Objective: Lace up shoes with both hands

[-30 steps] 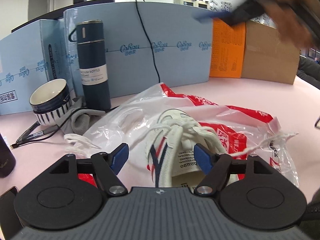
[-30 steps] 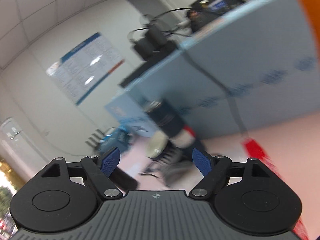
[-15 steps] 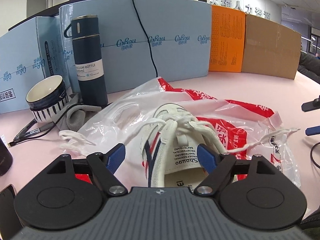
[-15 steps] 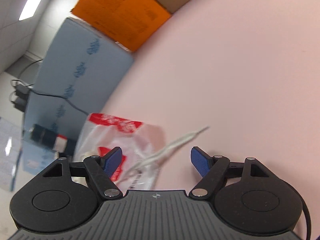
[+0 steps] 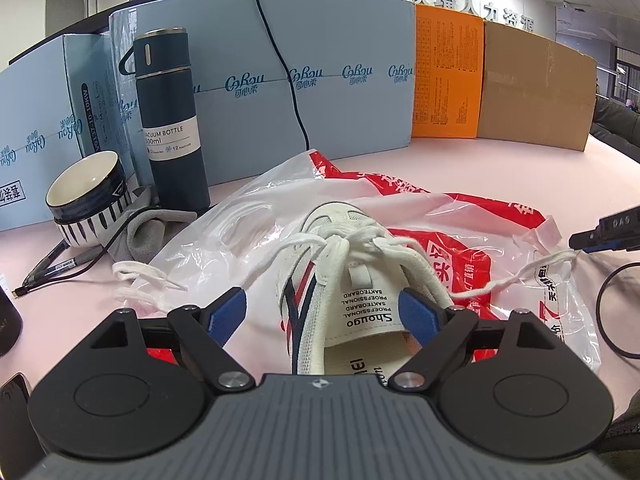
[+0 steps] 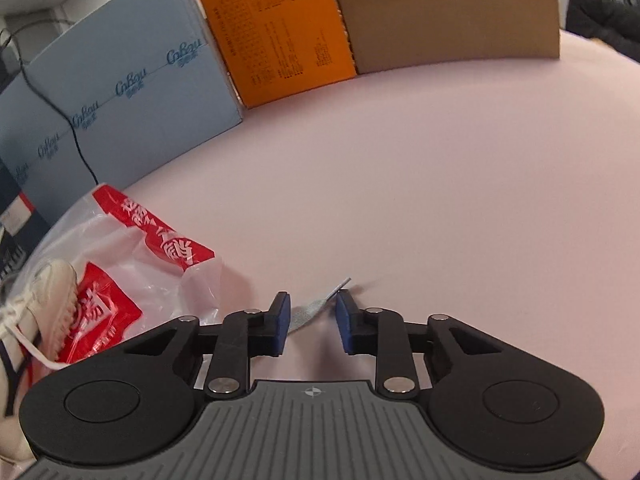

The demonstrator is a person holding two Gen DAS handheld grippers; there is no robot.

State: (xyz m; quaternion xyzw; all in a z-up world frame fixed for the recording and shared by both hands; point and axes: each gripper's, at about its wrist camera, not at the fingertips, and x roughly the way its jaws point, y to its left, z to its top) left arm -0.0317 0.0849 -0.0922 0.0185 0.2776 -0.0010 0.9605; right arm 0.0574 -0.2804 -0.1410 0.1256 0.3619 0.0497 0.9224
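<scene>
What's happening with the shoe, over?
Left gripper open over white sneaker. Right gripper closing around white lace tip, not pinched. Plastic bag underneath.

Shoe point(image 5: 352, 280) on plastic bag point(image 5: 460, 240), bottle point(image 5: 170, 120) behind-left.

You can read "VACUUM BOTTLE 500ml" on the flask point(image 5: 170, 120), "Shougo PROFESSIONAL SAKTEBOARD" on the shoe tongue point(image 5: 366, 304), "CoRou" across the blue boxes point(image 5: 320, 80).

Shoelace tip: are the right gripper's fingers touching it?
Cannot tell. In the right wrist view the shoelace tip lies between the right gripper's fingers, which have just been closing; contact with either is unclear.
</scene>
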